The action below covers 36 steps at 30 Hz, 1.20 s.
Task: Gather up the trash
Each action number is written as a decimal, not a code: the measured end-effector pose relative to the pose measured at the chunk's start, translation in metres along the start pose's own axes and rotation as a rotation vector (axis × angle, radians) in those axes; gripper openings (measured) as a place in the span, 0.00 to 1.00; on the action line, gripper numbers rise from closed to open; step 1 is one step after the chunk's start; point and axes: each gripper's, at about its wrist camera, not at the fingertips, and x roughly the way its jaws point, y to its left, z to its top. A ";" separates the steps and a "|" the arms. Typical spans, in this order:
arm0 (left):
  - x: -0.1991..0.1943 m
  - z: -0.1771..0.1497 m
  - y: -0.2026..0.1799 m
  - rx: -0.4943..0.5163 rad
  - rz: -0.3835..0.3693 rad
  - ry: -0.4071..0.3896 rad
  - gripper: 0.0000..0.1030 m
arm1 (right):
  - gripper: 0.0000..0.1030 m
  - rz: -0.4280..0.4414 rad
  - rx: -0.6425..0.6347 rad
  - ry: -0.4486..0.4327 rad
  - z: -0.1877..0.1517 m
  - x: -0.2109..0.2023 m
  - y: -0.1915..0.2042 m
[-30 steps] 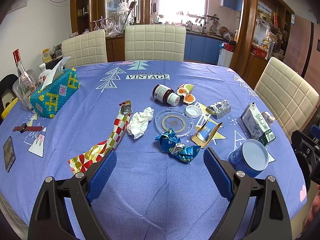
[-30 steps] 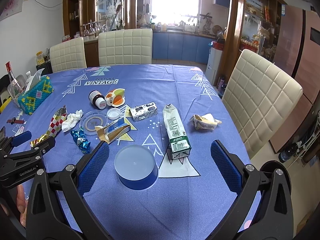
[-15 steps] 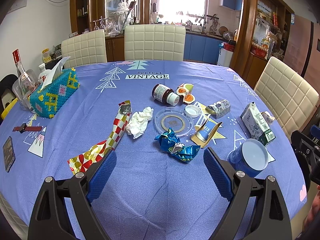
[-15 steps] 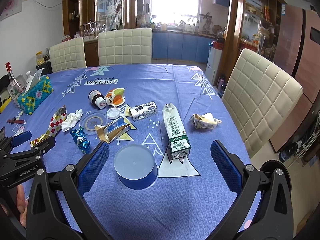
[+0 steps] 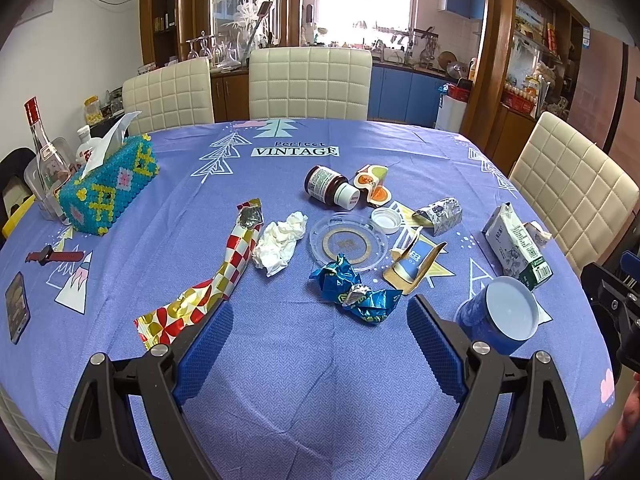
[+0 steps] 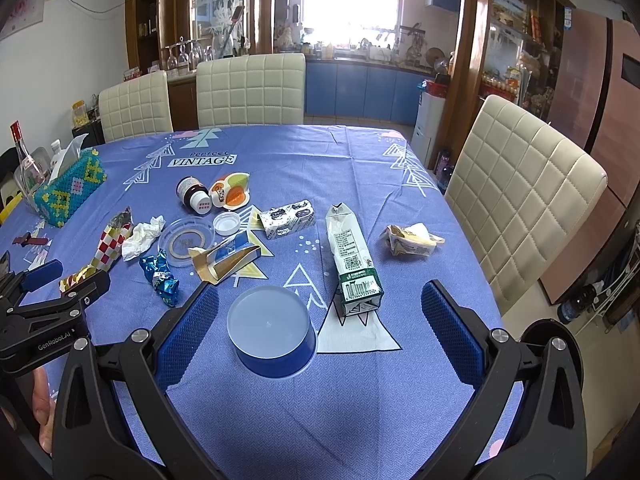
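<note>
I am holding both claws apart and empty above the near edge of the worktop (image 5: 304,392), left claw (image 5: 320,324) facing the blue wrapper (image 5: 354,296), right claw (image 6: 320,320) over the upturned tub (image 6: 272,332), because no trash is collected yet.

Home dining room — padded chairs (image 6: 250,88), kitchen cabinets (image 6: 360,88) behind.

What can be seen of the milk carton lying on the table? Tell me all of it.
The milk carton is a tall white paperboard box with a green base, printed text, a QR code and a barcode. It lies flat on its side on the blue tablecloth, gable top pointing away from the camera, base towards it. Its near end rests on a white printed triangle. Nothing else touches it, and neither gripper holds it.
</note>
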 end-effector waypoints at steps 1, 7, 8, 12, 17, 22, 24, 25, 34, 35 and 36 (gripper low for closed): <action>0.000 0.000 0.000 0.000 -0.003 0.003 0.84 | 0.97 0.000 0.000 0.001 0.000 0.001 0.000; 0.011 -0.003 -0.002 0.002 -0.006 0.019 0.84 | 0.97 0.002 -0.001 0.014 0.000 0.005 0.000; 0.012 -0.003 -0.002 0.002 -0.005 0.020 0.84 | 0.97 0.004 0.000 0.017 -0.001 0.007 -0.001; 0.015 -0.003 -0.001 0.002 -0.005 0.028 0.84 | 0.97 0.007 0.004 0.028 0.000 0.011 -0.001; 0.025 -0.005 0.002 -0.011 -0.016 0.052 0.84 | 0.97 0.053 0.024 0.059 -0.003 0.023 -0.004; 0.041 -0.012 0.006 -0.006 -0.021 0.099 0.84 | 0.97 0.119 0.057 0.142 -0.011 0.046 -0.005; 0.047 -0.015 0.008 -0.010 -0.029 0.125 0.84 | 0.97 0.139 0.066 0.172 -0.016 0.054 -0.004; 0.051 -0.017 0.009 -0.012 -0.044 0.140 0.84 | 0.97 0.147 0.069 0.184 -0.018 0.058 -0.003; 0.075 -0.014 0.001 -0.007 -0.087 0.218 0.84 | 0.97 0.170 0.020 0.275 -0.032 0.099 0.010; 0.079 -0.013 -0.001 -0.004 -0.087 0.227 0.84 | 0.97 0.167 0.017 0.276 -0.033 0.102 0.010; 0.082 -0.012 -0.004 -0.001 -0.084 0.234 0.84 | 0.97 0.163 0.011 0.274 -0.033 0.105 0.010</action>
